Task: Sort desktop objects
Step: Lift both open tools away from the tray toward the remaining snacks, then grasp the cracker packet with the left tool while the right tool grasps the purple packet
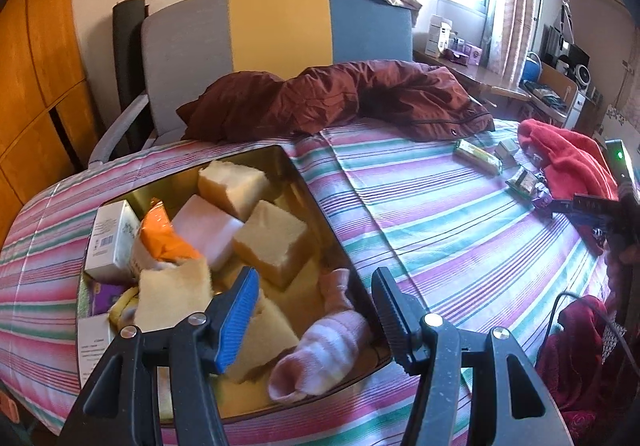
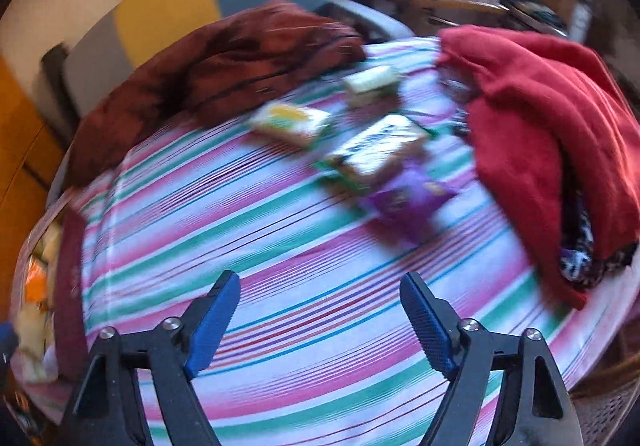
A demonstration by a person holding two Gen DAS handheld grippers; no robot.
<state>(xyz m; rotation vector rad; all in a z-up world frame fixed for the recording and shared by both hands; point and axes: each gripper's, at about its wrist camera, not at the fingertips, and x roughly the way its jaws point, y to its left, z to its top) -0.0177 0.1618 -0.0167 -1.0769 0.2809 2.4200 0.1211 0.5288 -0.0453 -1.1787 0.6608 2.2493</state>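
A gold metal tin [image 1: 316, 202] on the striped cloth holds several yellow sponge blocks [image 1: 272, 242], a pink block [image 1: 208, 226], an orange packet [image 1: 164, 234], a white box [image 1: 110, 238] and a pink striped sock [image 1: 324, 350]. My left gripper [image 1: 314, 310] is open and empty just above the sock. My right gripper [image 2: 320, 318] is open and empty above bare cloth. Ahead of it, blurred, lie a yellow-green packet [image 2: 290, 122], a pale box [image 2: 370, 82], a dark green packet [image 2: 378, 150] and a purple packet [image 2: 408, 198]. The same packets show far right in the left wrist view [image 1: 478, 156].
A maroon jacket [image 1: 340, 98] lies at the table's back edge before a grey, yellow and blue chair [image 1: 276, 26]. A red cloth [image 2: 540, 118] is heaped at the right, over a patterned dark item. The tin's edge [image 2: 68, 278] shows at the far left of the right wrist view.
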